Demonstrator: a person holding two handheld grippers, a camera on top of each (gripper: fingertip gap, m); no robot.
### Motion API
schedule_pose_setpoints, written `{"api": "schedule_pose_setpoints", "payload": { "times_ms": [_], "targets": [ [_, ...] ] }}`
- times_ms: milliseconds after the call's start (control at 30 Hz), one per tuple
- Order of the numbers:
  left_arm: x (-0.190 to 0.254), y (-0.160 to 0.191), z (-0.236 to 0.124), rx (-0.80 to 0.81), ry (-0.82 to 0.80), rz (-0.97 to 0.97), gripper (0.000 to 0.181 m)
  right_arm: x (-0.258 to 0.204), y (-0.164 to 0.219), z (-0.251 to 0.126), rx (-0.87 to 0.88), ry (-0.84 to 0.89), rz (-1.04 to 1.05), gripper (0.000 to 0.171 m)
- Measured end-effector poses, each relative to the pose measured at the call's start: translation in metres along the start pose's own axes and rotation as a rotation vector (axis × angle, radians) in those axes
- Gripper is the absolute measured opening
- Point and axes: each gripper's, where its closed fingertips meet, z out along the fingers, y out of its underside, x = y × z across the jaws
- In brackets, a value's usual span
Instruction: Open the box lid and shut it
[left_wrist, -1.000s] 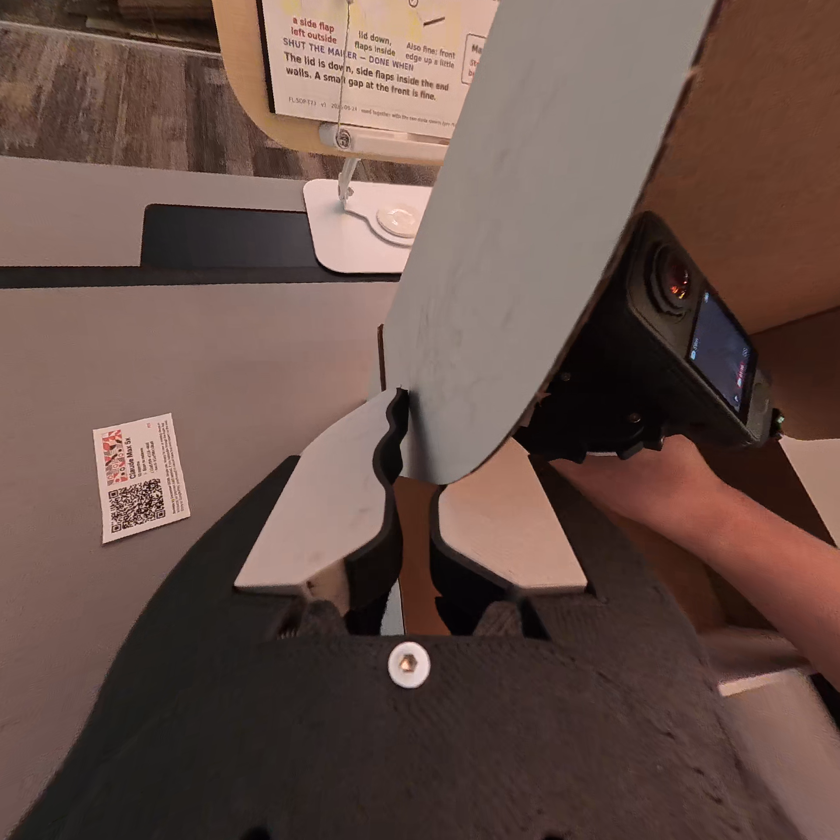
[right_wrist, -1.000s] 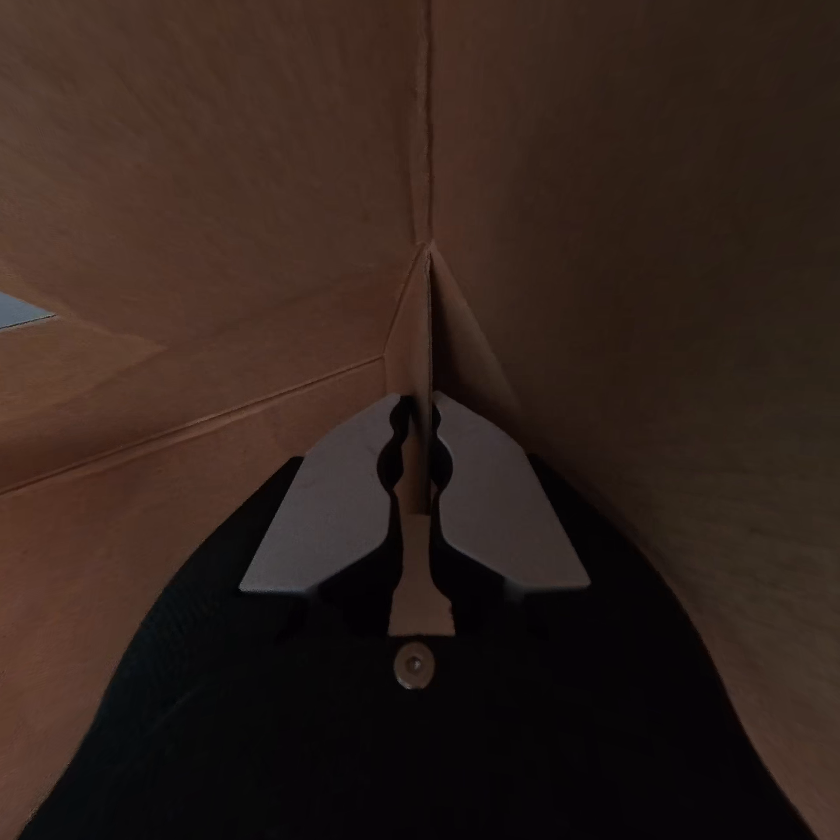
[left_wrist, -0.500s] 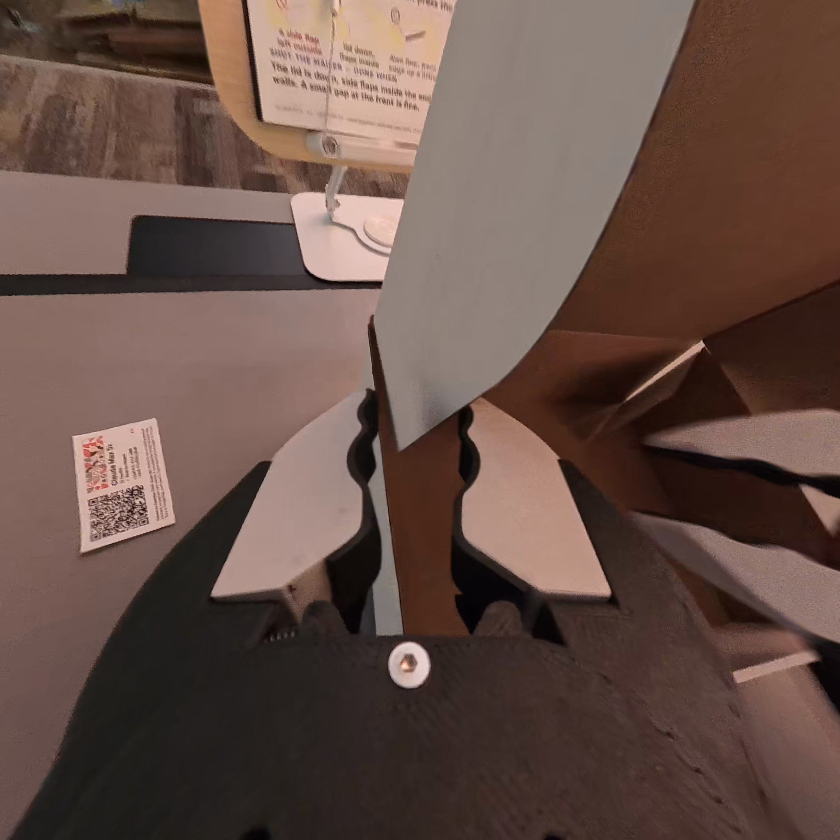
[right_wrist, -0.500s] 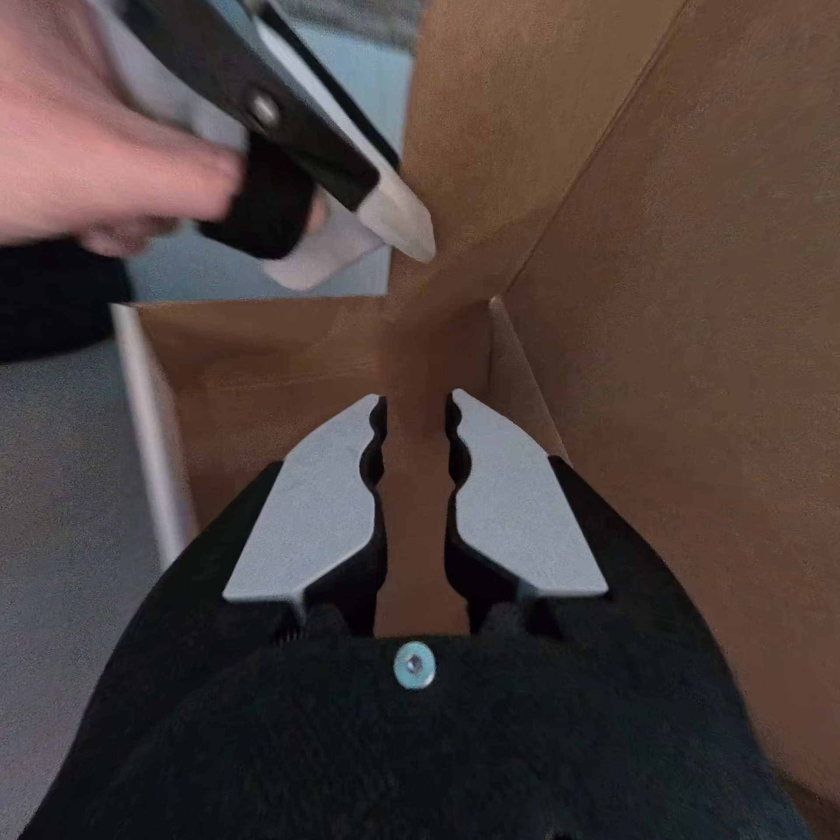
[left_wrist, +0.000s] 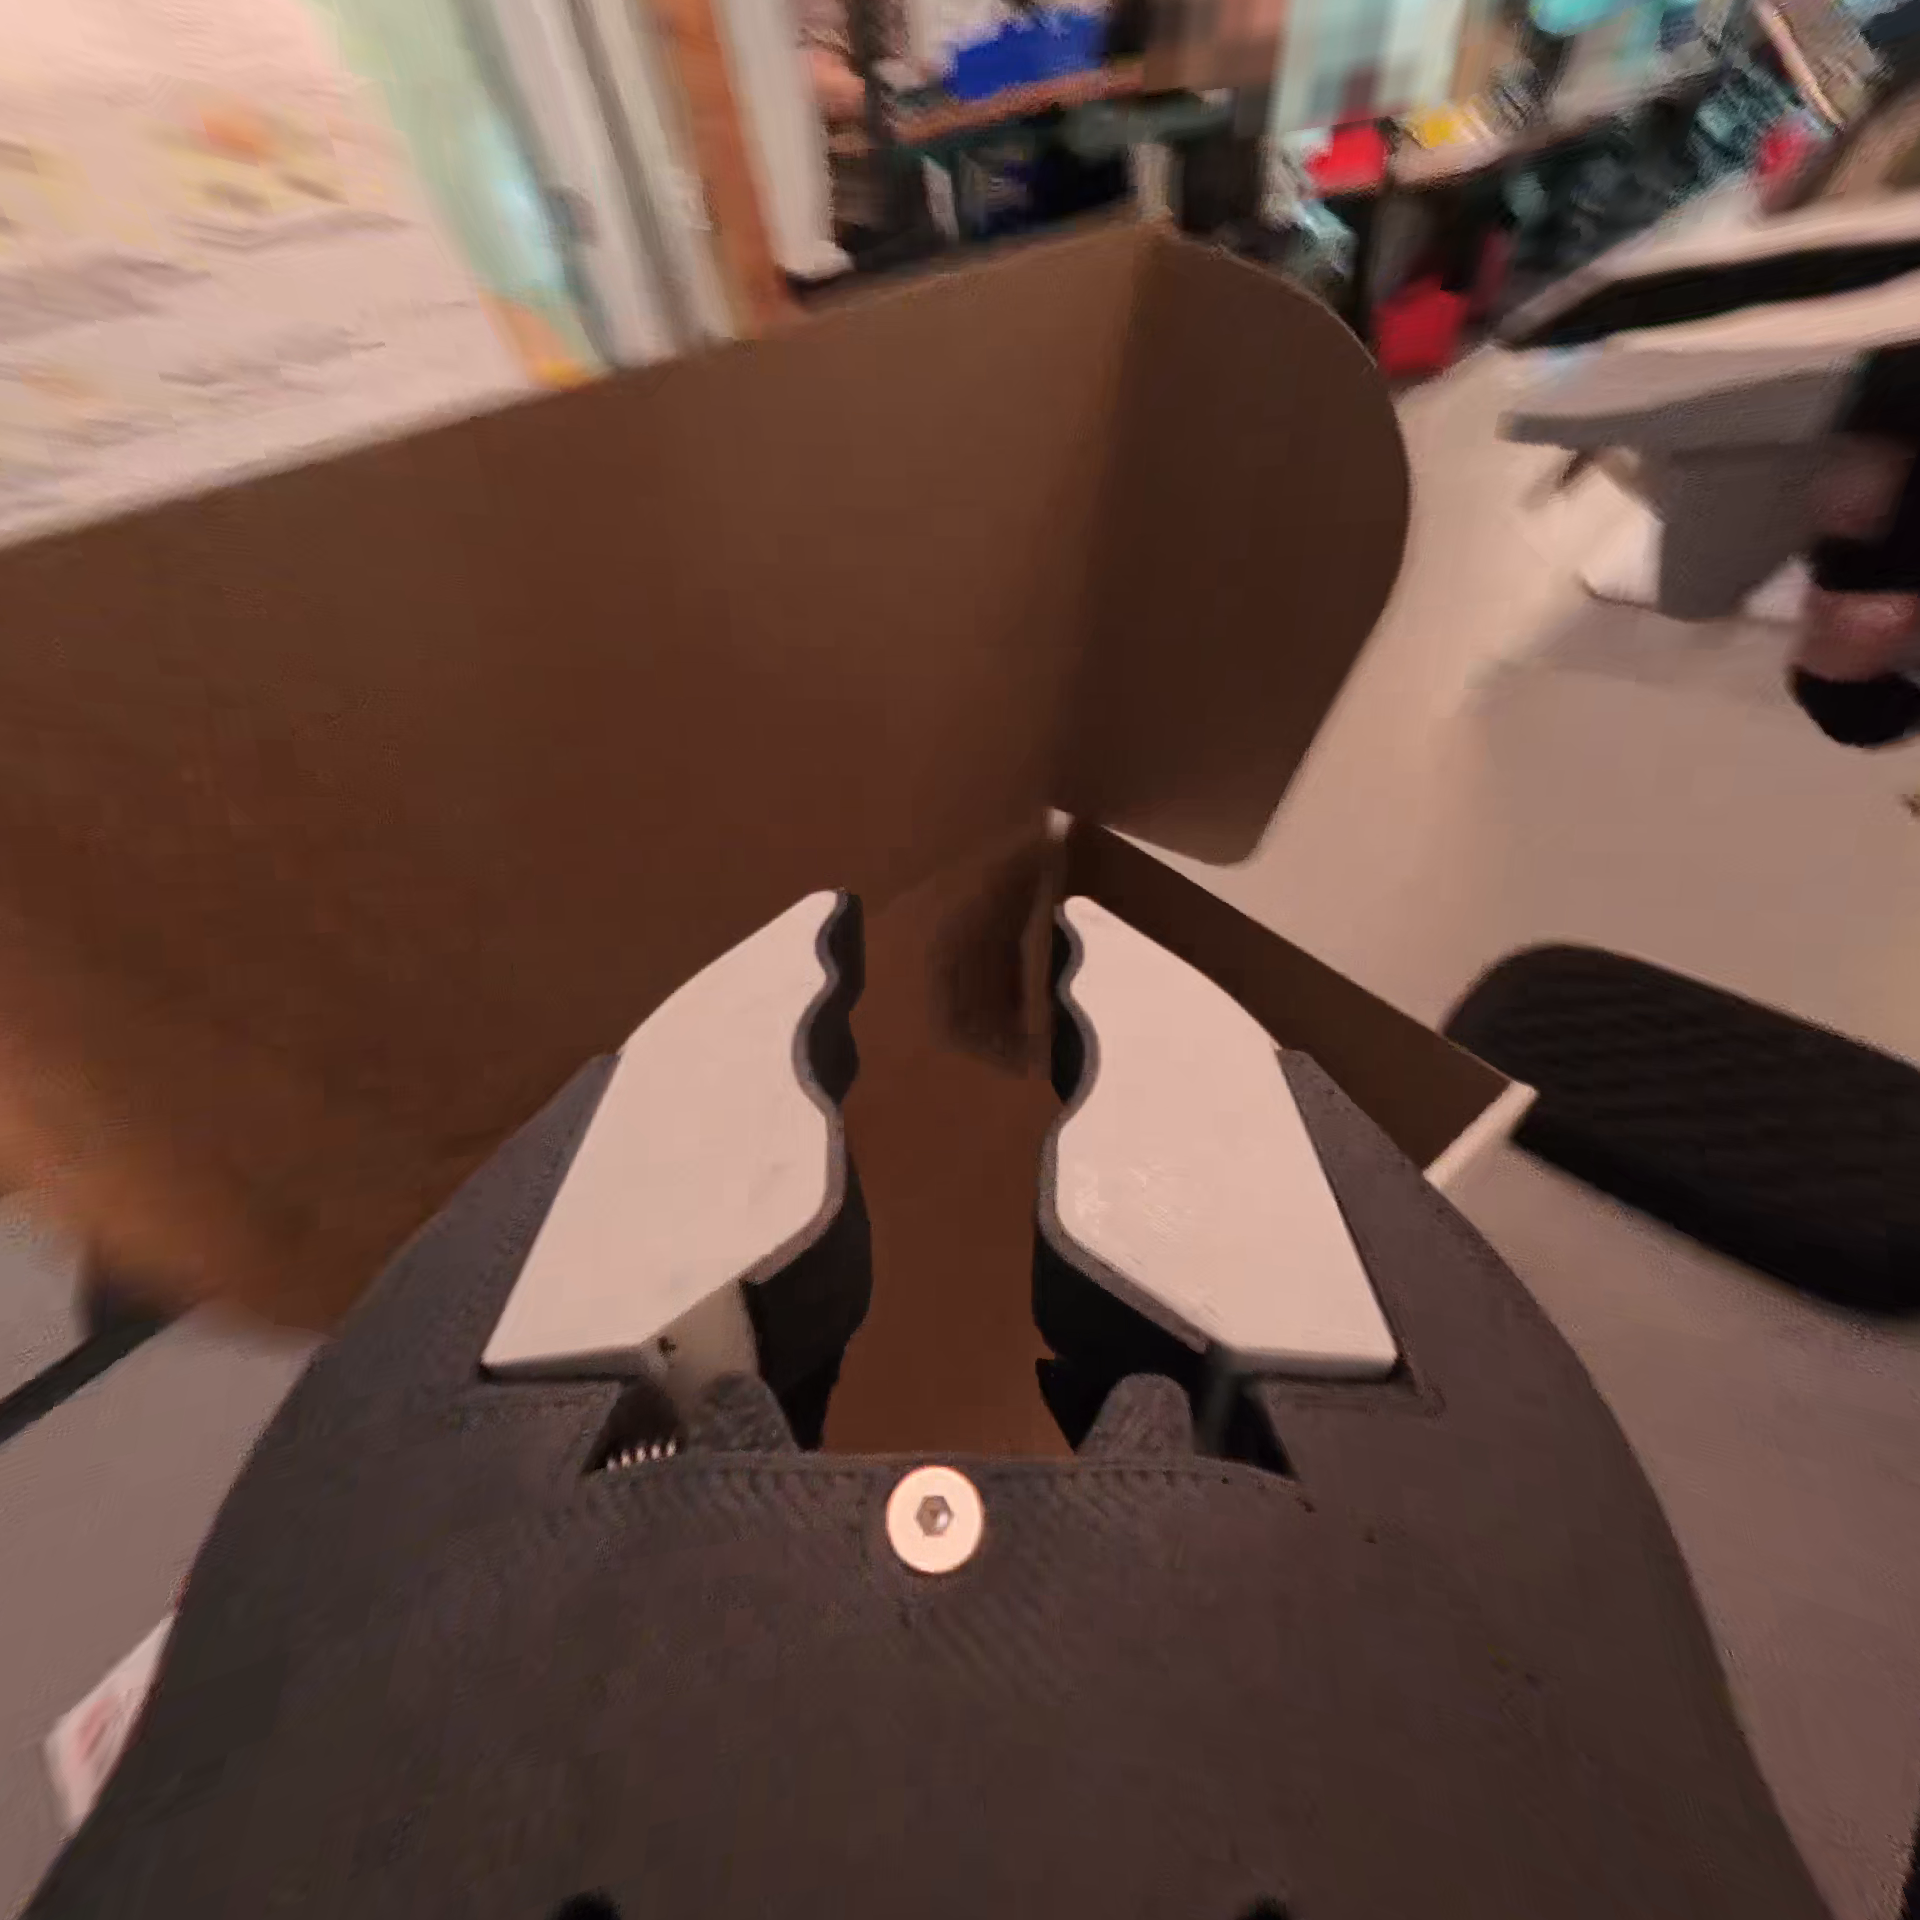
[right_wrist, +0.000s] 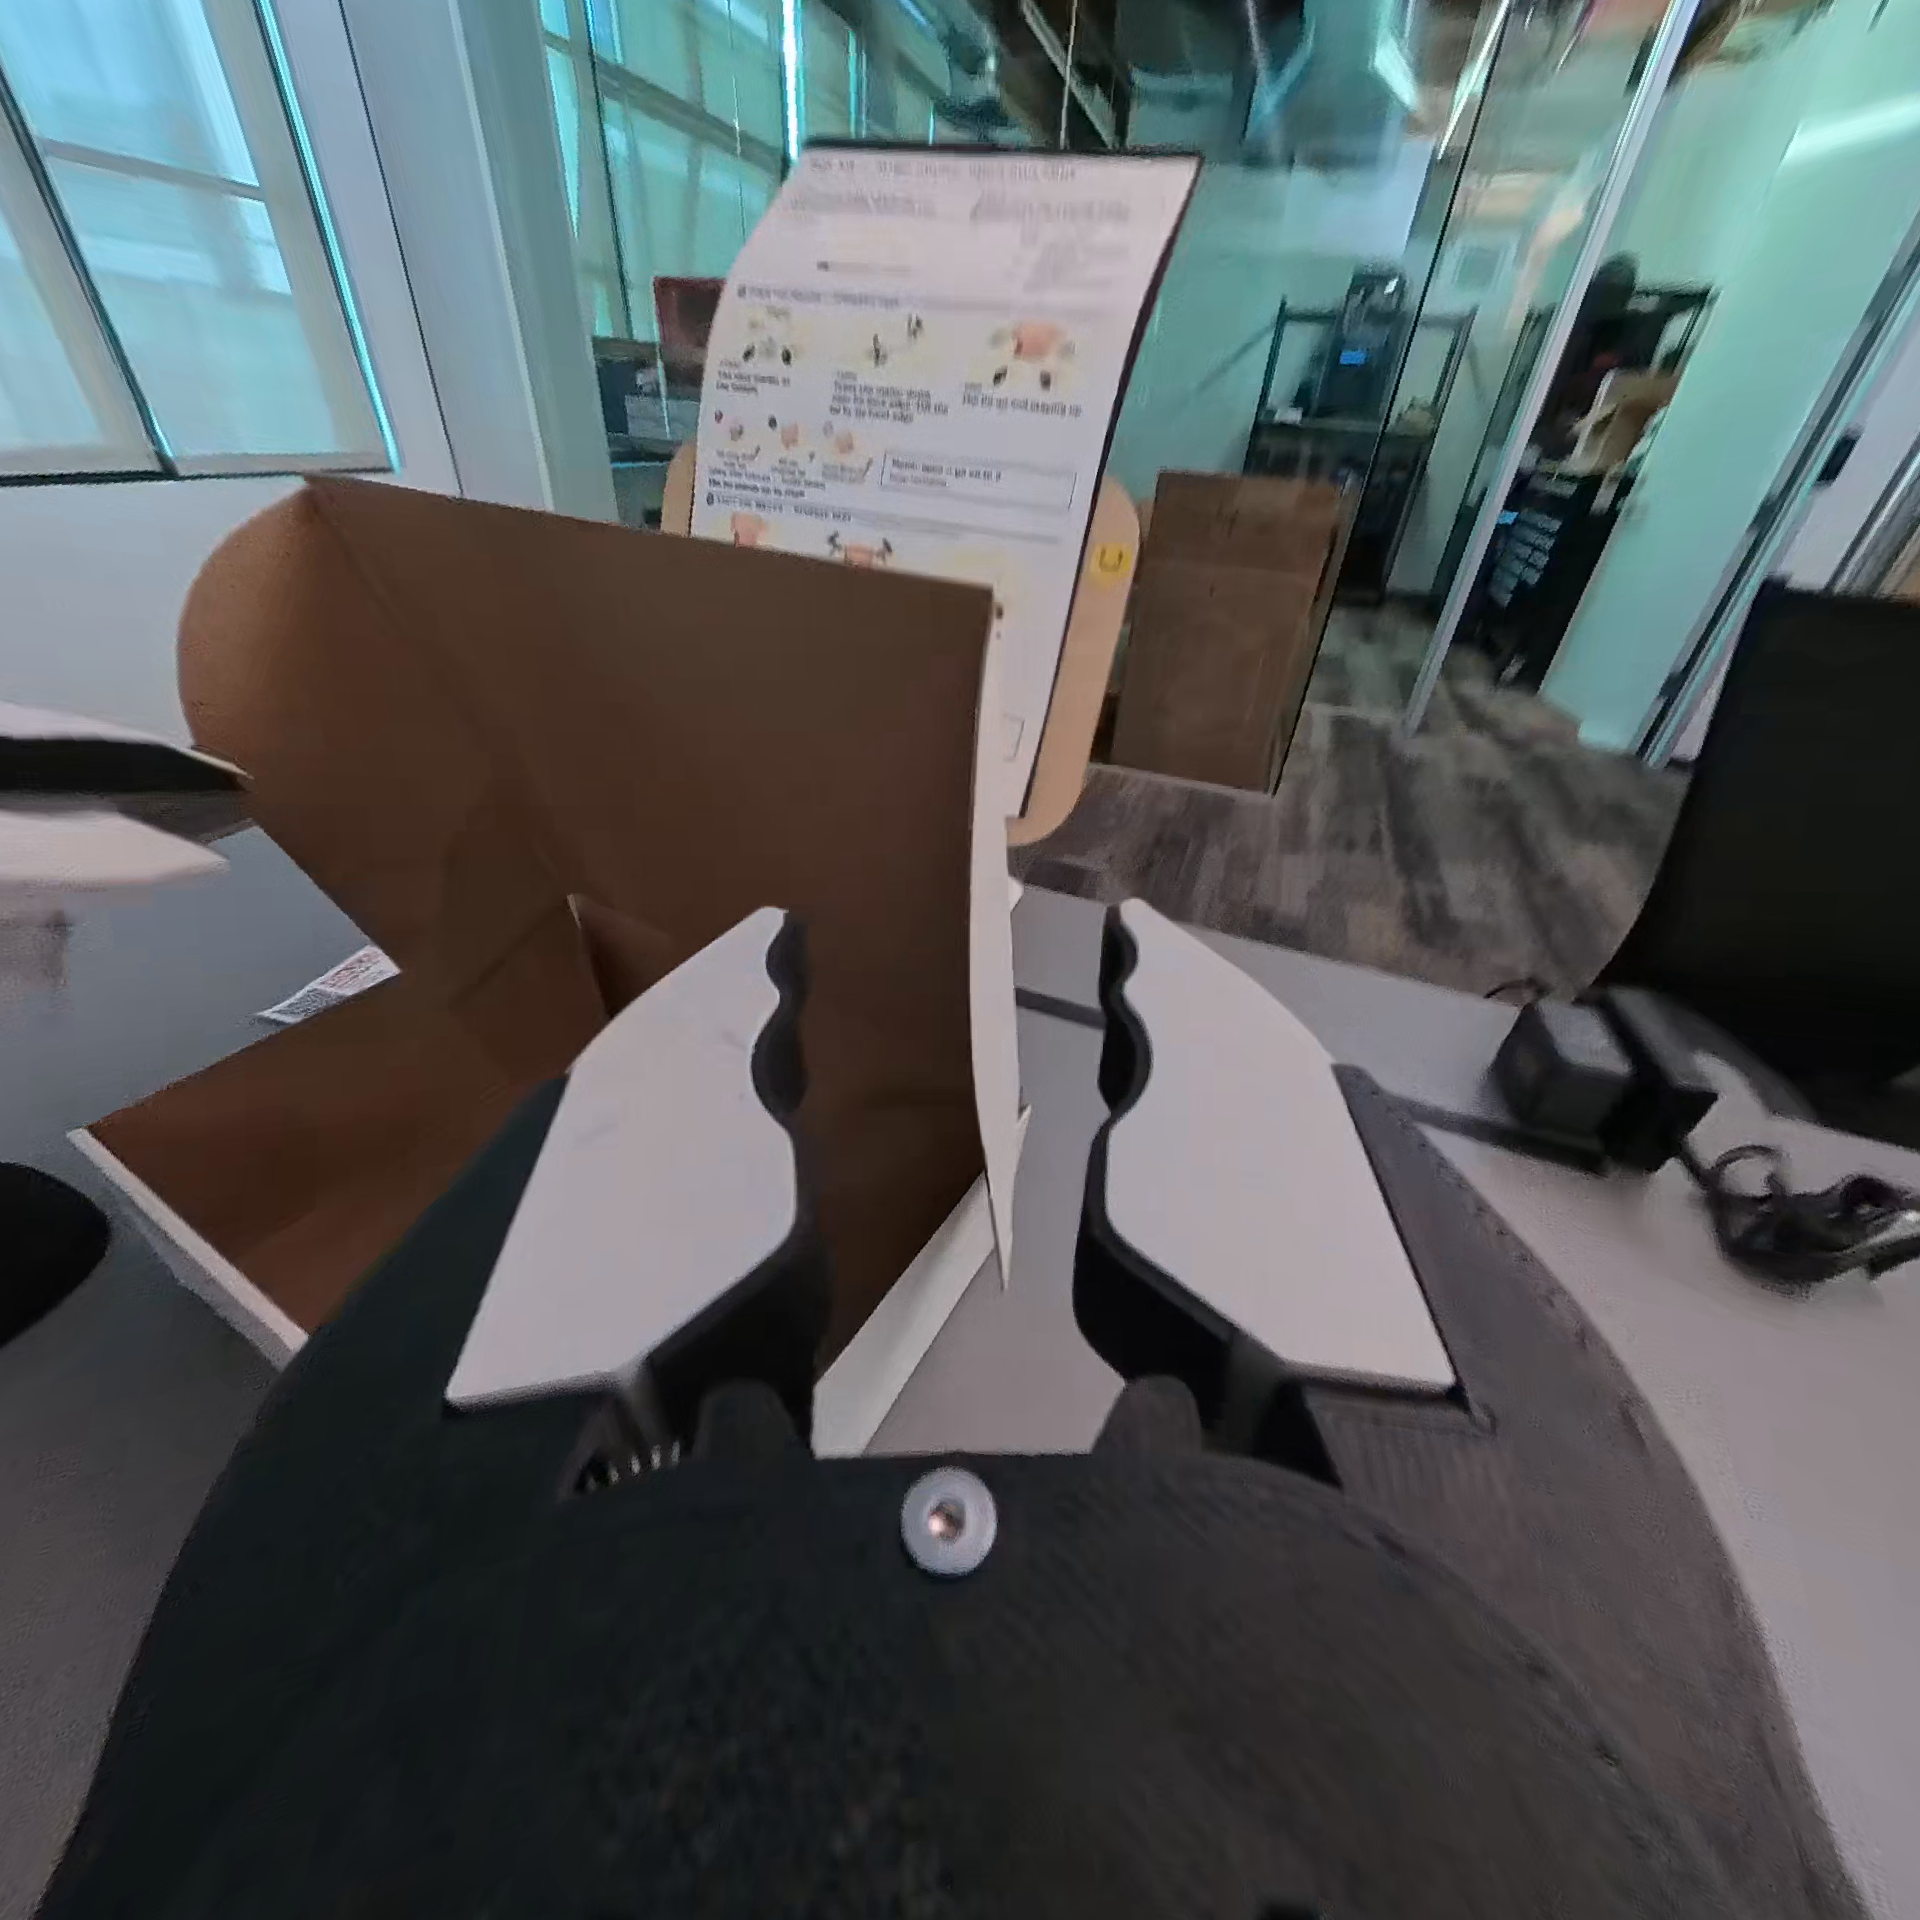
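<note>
Cardboard mailer box (right_wrist: 343, 1174) sits on the grey tabletop (right_wrist: 1621, 1351) with its lid (right_wrist: 665, 748) raised nearly upright, brown inside facing the cameras and a rounded side flap (right_wrist: 260, 665) bent forward at its left end. In the right wrist view the right hand-held gripper (right_wrist: 945, 1081) is released, jaws spread, and the thin white edge of the lid's right side hangs in the gap between them without either finger pressing on it; the white outer wall of the box runs just below. The left hand-held gripper (left_wrist: 951, 1060) is also released, jaws apart, pointing into the brown interior toward the corner where the lid meets the other rounded side flap (left_wrist: 1257, 582), gripping nothing. Behind the box stands an instruction sheet (right_wrist: 935, 364) on a light wooden stand, partly hidden by the lid. A small printed card (right_wrist: 332, 987) lies on the tabletop past the box's left side, by a dark panel set in the surface. Toward the right edge of the tabletop are a black monitor (right_wrist: 1797, 831), a black power adapter (right_wrist: 1558, 1060) and a coiled cable (right_wrist: 1808, 1216). A black padded mat (left_wrist: 1704, 1132) lies on the tabletop beside the box in the left wrist view, which is blurred by motion, and the other gripper shows faintly at its upper right.
</note>
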Motion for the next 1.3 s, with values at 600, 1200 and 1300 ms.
{"api": "schedule_pose_setpoints", "payload": {
  "times_ms": [600, 1200, 1300],
  "targets": [
    [0.047, 0.098, 0.174, -0.379, 0.275, 0.467, 0.036, 0.018, 0.054, 0.045, -0.148, 0.097, 0.011, 0.059],
    [0.057, 0.13, 0.19, -0.446, 0.366, 0.338, 0.038, 0.018, 0.077, 0.041, -0.192, 0.111, 0.033, 0.052],
    [0.058, 0.134, 0.191, -0.445, 0.368, 0.337, 0.037, 0.02, 0.081, 0.039, -0.192, 0.112, 0.043, 0.052]
  ]
}}
